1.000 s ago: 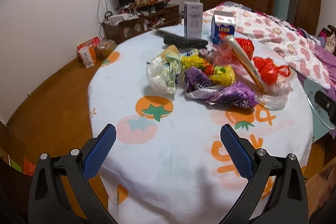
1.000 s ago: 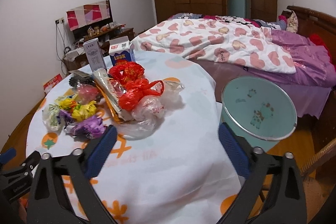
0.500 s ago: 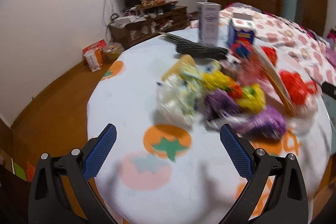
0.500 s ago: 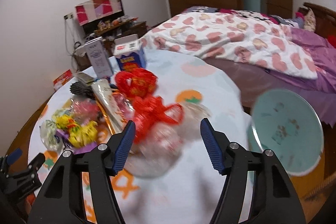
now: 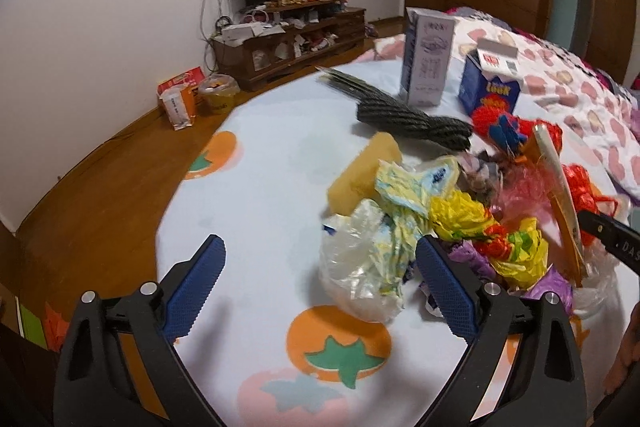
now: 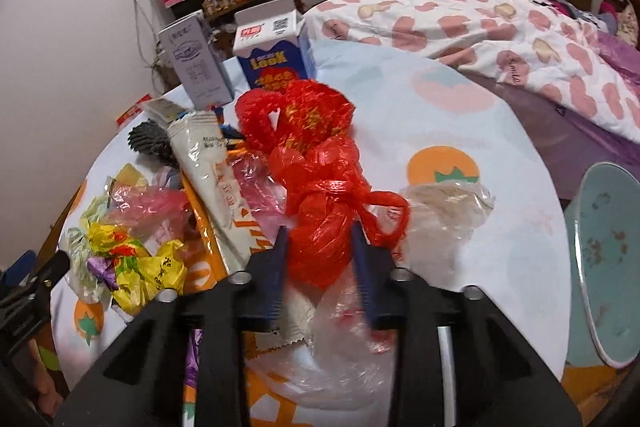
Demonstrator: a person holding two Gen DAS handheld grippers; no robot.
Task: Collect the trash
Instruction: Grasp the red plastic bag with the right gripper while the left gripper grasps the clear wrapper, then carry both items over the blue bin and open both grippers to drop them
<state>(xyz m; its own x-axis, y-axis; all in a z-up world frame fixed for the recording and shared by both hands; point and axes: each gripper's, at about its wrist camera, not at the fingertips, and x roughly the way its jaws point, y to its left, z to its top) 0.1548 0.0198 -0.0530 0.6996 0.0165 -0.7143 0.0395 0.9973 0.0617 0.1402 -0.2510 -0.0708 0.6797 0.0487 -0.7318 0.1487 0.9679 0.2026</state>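
Right wrist: two cartons (image 6: 276, 47), one red bag (image 6: 324, 227).

Seemingly "look" on blue carton (image 6: 276, 57)

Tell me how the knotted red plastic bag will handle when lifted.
The red plastic bag looks thin and crinkled, so probably floppy and light. Its loose handle loops may snag the clear bag beside it. The right tool pinches it narrowly, so it likely compresses.

the tablecloth (image 5: 260, 187) was pale blue-white with orange and pink fruit prints. the knotted bag (image 6: 320, 227) was bright red, the crumpled wrapper (image 5: 460, 215) yellow, the carton (image 6: 276, 59) blue and white, the bedspread (image 6: 480, 19) white with pink hearts.
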